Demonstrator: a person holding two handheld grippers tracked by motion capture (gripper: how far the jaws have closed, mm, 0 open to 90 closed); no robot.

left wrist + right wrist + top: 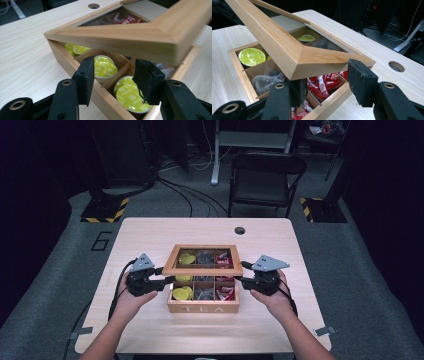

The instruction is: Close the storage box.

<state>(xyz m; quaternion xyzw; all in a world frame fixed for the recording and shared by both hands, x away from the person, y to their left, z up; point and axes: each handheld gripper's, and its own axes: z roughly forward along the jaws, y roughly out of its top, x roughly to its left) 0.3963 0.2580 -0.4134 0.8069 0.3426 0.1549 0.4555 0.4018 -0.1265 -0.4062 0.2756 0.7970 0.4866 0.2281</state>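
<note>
At frame centre, the tea box (203, 308) has its lid (202, 268) half raised; the left tool (167, 281) gapes empty, the right tool (239, 279) straddles the lid's corner, grip unclear.

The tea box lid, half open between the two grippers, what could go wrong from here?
1. The lid may drop shut: the left gripper stands open below its edge, gripping nothing.
2. The right gripper seems to hold just one lid corner, so it could slip.
3. A falling lid might jolt the box and its yellow pods.

"TEA" on the wooden tea box (203, 309) front (capitals), "6" on the floor (101, 240)
</note>
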